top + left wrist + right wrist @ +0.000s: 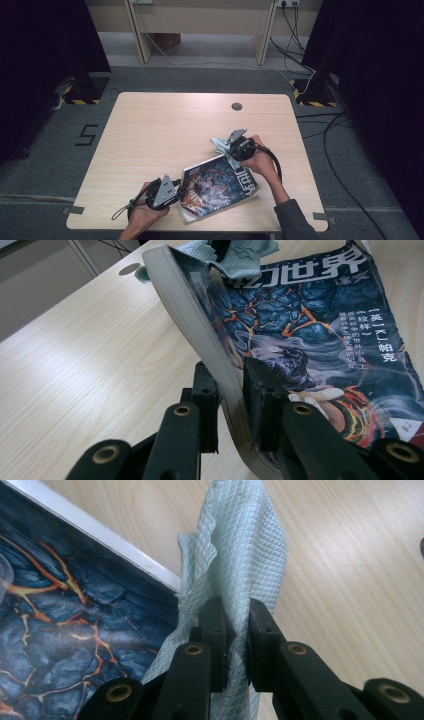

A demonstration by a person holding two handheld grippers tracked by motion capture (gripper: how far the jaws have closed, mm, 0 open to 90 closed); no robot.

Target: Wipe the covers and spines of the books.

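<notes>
A paperback book (218, 186) with a dark blue and orange cover lies near the table's front edge. My left gripper (176, 188) is shut on its left edge; in the left gripper view the jaws pinch the book (320, 335) by its edge and that edge is lifted and bent. A pale green cloth (220, 145) hangs at the book's far corner, and my right gripper (233, 146) is shut on it. The right gripper view shows the cloth (240, 550) pinched between the pads, beside the book's corner (65, 580).
The light wooden table (165, 130) has a round grey cable hole (237, 106) near its far edge. Cables run over the floor (345, 150) on the right, and desk legs stand beyond the table.
</notes>
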